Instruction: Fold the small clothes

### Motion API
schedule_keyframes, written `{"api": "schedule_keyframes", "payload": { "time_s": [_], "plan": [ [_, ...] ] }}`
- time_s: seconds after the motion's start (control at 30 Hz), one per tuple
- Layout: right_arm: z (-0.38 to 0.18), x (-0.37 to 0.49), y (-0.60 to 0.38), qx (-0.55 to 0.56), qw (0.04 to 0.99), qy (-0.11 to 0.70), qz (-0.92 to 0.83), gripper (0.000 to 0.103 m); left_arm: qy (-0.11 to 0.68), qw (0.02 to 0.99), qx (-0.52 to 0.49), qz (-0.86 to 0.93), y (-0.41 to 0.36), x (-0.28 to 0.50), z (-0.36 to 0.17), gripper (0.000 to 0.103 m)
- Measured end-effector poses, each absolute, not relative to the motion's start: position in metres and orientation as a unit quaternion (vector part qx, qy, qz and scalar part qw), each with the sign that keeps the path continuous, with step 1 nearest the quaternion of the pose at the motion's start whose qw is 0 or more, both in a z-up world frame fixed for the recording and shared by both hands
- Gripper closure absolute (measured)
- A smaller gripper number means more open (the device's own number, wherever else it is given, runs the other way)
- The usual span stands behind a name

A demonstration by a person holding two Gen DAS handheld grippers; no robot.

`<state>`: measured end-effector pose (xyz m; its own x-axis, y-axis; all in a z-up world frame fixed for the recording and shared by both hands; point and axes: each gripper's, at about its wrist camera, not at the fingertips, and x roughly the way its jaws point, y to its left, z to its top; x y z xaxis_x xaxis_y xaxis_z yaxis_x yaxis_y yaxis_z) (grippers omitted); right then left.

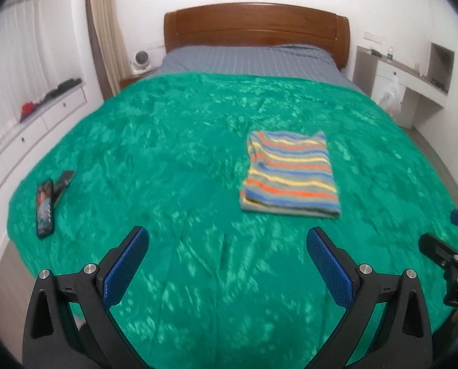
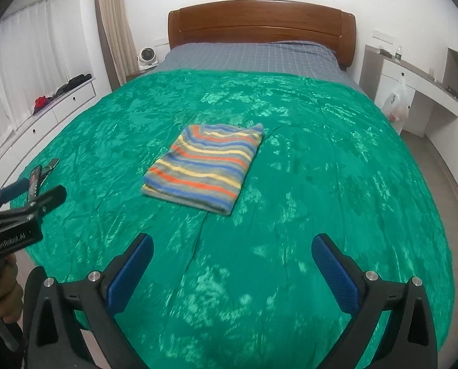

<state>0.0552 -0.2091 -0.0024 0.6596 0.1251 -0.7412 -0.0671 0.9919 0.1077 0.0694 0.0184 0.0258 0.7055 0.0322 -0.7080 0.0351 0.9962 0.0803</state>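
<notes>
In the left wrist view, one phone [image 1: 45, 207] lies at the left edge of the green blanket [image 1: 173, 153], beside a dark item too blurred to name. One folded striped shirt [image 1: 290, 173] lies flat right of centre. Both grippers, left [image 1: 227, 246] and right [image 2: 232, 253], gape wide, empty, above the blanket's near edge.

We see the right gripper [image 1: 444, 233] only as a slice at the left wrist view's edge. The left gripper [image 2: 29, 195] partly hides a phone [image 2: 34, 181]. Shelf items [image 2: 62, 87] stay too small for us to identify.
</notes>
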Motion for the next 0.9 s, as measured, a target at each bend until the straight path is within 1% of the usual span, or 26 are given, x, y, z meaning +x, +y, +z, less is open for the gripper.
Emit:
{"api": "schedule_keyframes", "payload": {
  "time_s": [0.23,0.53,0.9],
  "plan": [
    [-0.003,0.022,-0.194,0.032,0.904,0.422,0.057,0.001,0.384,0.921,0.064,-0.002,0.014,0.035,0.028,0.0],
    [0.044,0.004,-0.182,0.019,0.916,0.395,0.071,0.001,0.376,0.924,0.065,0.008,0.021,0.009,0.059,0.0],
    [0.064,-0.017,-0.174,0.003,0.92,0.385,0.071,0.001,0.377,0.924,0.056,0.02,0.023,-0.006,0.071,0.0]
  ]
}}
